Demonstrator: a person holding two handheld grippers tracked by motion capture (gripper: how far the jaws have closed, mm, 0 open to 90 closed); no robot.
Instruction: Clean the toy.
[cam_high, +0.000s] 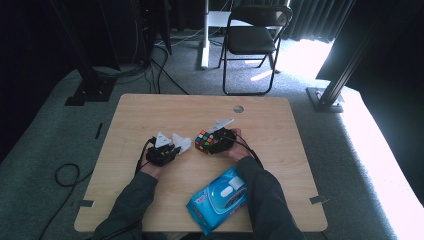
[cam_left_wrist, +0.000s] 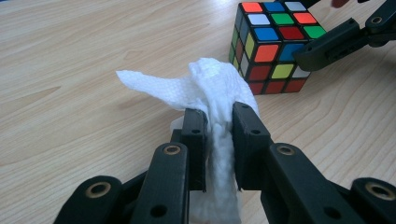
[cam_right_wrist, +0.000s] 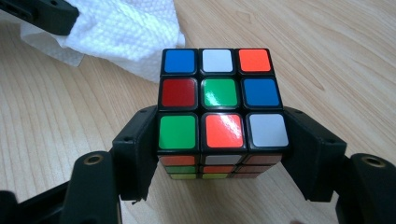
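Observation:
A scrambled Rubik's cube (cam_high: 202, 140) (cam_right_wrist: 217, 93) stands on the wooden table (cam_high: 150, 115) near its middle. My right gripper (cam_high: 212, 142) (cam_right_wrist: 219, 149) comes at it from the right, one black jaw flat against each side of the cube, so it is shut on it. A crumpled white wipe (cam_high: 182, 143) (cam_left_wrist: 205, 88) is pinched between the jaws of my left gripper (cam_high: 172, 150) (cam_left_wrist: 218, 116), its loose end reaching toward the cube (cam_left_wrist: 273, 46) without touching it. The wipe (cam_right_wrist: 126, 28) also lies just beyond the cube in the right gripper view.
A blue pack of wet wipes (cam_high: 220, 199) lies at the table's near edge, under the right forearm. A round cable hole (cam_high: 238, 108) sits at the far edge. A folding chair (cam_high: 255, 35) stands beyond the table, with cables on the floor.

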